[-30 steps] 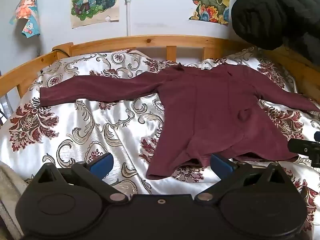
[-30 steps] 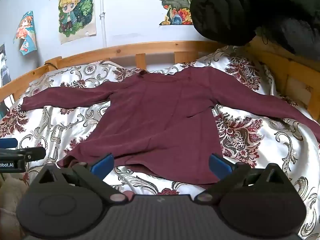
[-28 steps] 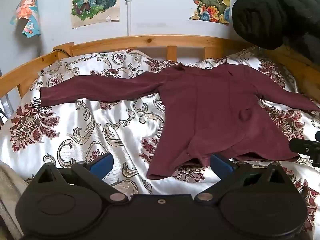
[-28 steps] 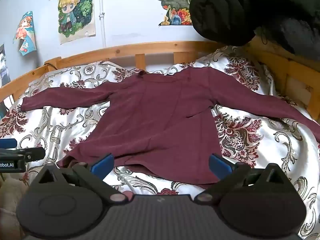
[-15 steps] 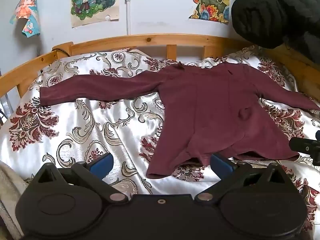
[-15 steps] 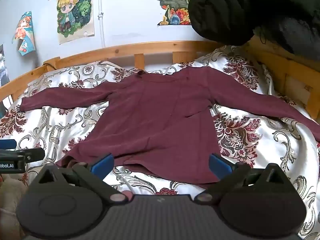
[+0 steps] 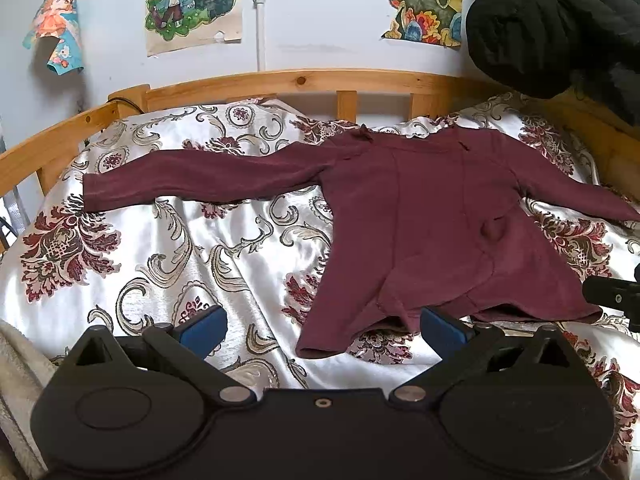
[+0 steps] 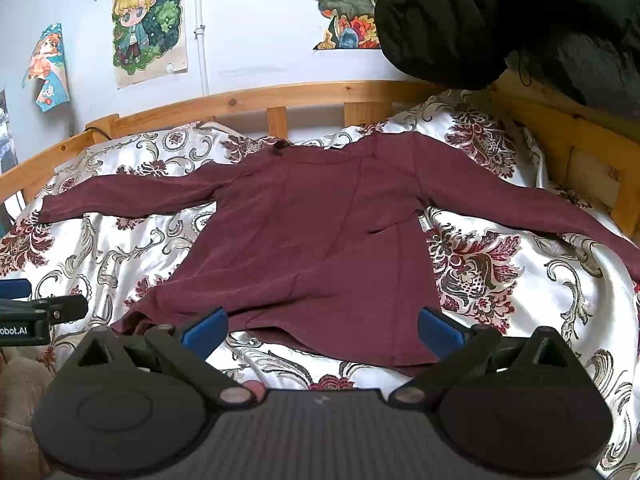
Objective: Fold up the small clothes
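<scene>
- left tongs [image 7: 323, 330] wide open, nothing in them, hanging over the bedspread [image 7: 168, 248] near the shirt's hem
- maroon shirt [image 7: 420, 224] laid flat on the bed, sleeves spread left and right, collar at the far side by the wooden rail [image 7: 280, 82]
- right tongs [image 8: 322, 328] wide open too, empty, just over the near hem
- black jacket [image 8: 500, 20] up at far right
</scene>
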A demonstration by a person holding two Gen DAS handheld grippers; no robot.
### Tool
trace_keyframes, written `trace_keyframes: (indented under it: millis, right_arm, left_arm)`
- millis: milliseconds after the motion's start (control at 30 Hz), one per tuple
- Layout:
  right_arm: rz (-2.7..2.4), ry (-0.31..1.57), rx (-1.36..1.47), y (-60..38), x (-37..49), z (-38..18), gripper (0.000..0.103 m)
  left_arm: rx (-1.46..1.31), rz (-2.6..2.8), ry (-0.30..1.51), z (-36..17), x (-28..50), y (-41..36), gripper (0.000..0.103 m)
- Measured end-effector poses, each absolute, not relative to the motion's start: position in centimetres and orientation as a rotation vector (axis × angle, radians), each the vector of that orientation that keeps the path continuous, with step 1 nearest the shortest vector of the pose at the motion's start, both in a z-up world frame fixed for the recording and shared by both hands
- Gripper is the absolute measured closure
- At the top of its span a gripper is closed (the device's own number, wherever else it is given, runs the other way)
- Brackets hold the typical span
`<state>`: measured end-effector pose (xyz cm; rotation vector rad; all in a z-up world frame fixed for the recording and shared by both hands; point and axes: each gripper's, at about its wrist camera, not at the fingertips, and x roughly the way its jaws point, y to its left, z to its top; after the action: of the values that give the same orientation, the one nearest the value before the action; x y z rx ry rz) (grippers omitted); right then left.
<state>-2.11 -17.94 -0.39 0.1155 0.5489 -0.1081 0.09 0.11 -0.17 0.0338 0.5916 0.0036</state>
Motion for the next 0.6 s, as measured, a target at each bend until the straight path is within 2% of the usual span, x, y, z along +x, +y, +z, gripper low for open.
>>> trace_keyframes:
  millis: [600]
  right_arm:
    - [-0.12, 0.55, 0.116, -17.86, -2.17, -0.4, 0.0]
  left_arm:
    - [0.034, 0.005, 0.598, -0.25, 0.17, 0.14, 0.001]
